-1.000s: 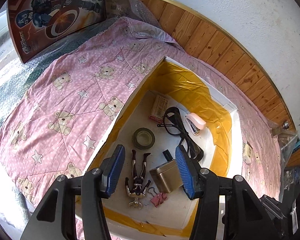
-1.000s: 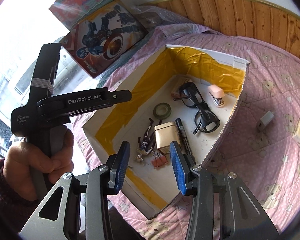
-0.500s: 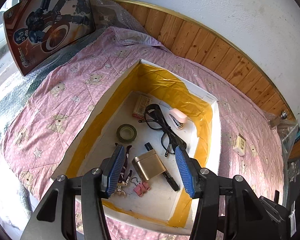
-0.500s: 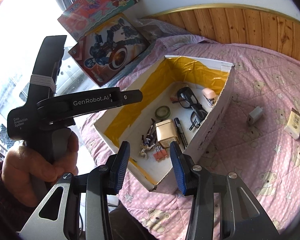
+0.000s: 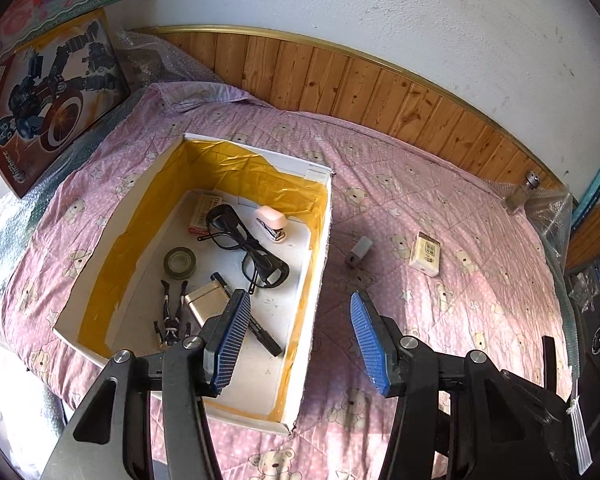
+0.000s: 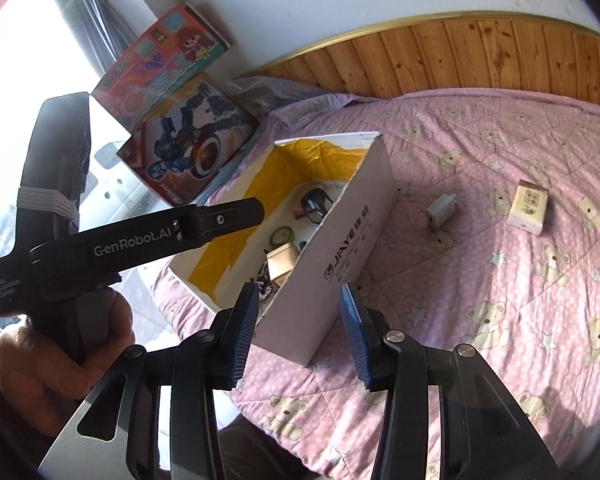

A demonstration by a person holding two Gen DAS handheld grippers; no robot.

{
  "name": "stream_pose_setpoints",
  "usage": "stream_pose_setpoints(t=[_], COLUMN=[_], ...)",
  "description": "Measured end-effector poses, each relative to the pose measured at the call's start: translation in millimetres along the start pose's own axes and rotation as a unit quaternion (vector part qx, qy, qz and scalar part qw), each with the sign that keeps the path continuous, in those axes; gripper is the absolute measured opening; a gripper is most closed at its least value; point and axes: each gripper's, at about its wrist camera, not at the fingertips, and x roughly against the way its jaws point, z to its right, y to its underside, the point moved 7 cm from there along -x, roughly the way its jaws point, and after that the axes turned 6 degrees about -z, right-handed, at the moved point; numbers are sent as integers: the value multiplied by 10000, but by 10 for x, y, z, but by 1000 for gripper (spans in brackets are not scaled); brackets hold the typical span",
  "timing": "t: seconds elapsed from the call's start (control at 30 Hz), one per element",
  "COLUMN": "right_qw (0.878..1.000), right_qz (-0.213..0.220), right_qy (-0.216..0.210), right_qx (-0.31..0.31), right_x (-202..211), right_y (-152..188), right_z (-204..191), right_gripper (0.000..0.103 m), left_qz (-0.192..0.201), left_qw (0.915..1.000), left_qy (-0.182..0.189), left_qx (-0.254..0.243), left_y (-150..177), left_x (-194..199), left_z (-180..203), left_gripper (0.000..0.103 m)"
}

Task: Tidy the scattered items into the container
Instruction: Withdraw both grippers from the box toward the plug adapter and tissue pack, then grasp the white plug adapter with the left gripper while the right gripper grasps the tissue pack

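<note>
Left wrist view: both grippers, left gripper [image 5: 296, 336] and right gripper [image 6: 298, 334], hang with fingers wide apart, holding nothing. Small charger [image 5: 360, 250] and carton [image 5: 425, 254] lie on the soft quilt [image 5: 440, 320], so a pinch could push them in or snag fabric.

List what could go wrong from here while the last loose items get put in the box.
1. The white charger and small carton lie on a soft quilt; open fingers may pinch fabric along with them.
2. The box already holds glasses and a stapler; a dropped item could strike the lenses.
3. The box's tall wall may snag a gripper.
</note>
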Motion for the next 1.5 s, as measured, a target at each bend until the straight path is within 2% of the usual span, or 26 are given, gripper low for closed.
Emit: stream_pose_setpoints(t=[0.13,0.33,0.4,0.67,0.93,1.23,1.33,1.43,1.5], right_qw=[9990,9922,9895,9821,9715,9600,9561,9508,9507], right_qz=[114,388,451,408,203,-116,-269,-332,-480], right_qy=[162,689,807,1143,1649,1958,2174,2505,2457], right_qx=[-394,-964,-1114,-1442,-1691,-1998,-1946,-1793,-1831], right_x=[105,304,348,225,-135,-740,-931,-1038,-1134], right_y=[33,-48,-88,-278,-519,-791,-851,-896,-868], right_z=[317,883,1039,1507,2073,2696,2840,2945,3018], right_gripper=[46,47,50,51,55,58,59,64,63], left_qz=[-101,-299,-343,-553,-907,-1363,-1475,-1617,-1690], left_qw=[9996,9965,9950,9917,9898,9862,9852,9839,9829], left_qy=[98,314,354,373,335,-93,-215,-219,-178], left_qx=[-262,-712,-872,-1099,-1048,-939,-845,-728,-705], left_y=[69,127,113,-117,-362,-514,-553,-565,-547], left_x=[-54,-245,-333,-840,-1546,-2379,-2599,-2771,-2845], left_z=[258,743,882,1168,1225,1046,963,897,882], left_gripper=[54,57,59,59,59,59,59,59,59])
